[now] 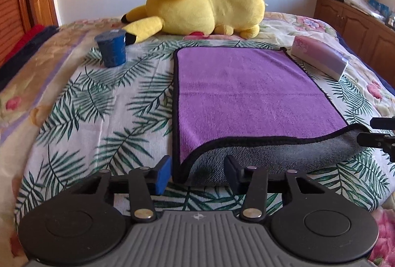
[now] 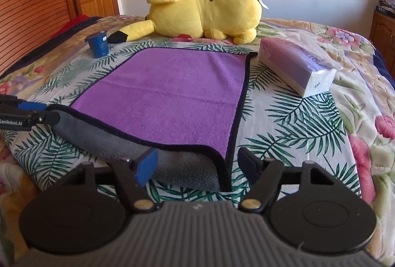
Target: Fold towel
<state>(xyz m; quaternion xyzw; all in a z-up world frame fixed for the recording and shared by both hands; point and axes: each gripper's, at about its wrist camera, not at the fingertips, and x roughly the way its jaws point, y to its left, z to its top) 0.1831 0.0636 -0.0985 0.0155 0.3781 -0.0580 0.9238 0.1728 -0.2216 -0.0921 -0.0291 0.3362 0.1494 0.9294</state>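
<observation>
towel [image 1: 256, 94] is lying on bed [image 1: 81, 104], near edge curled over | left gripper [image 1: 197, 172] and right gripper [image 2: 197, 163] are being held spread, astride near corners | risk: only one layer being pinched, fold skewing

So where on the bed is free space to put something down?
Free: the leafy sheet left of the towel, below the blue cup, and the sheet between towel and tissue pack. Crowded: the far end, by the plush toy.

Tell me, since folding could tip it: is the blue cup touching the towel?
Apart. The right wrist view shows a strip of leaf-print sheet between the cup and the towel's far left corner.
</observation>
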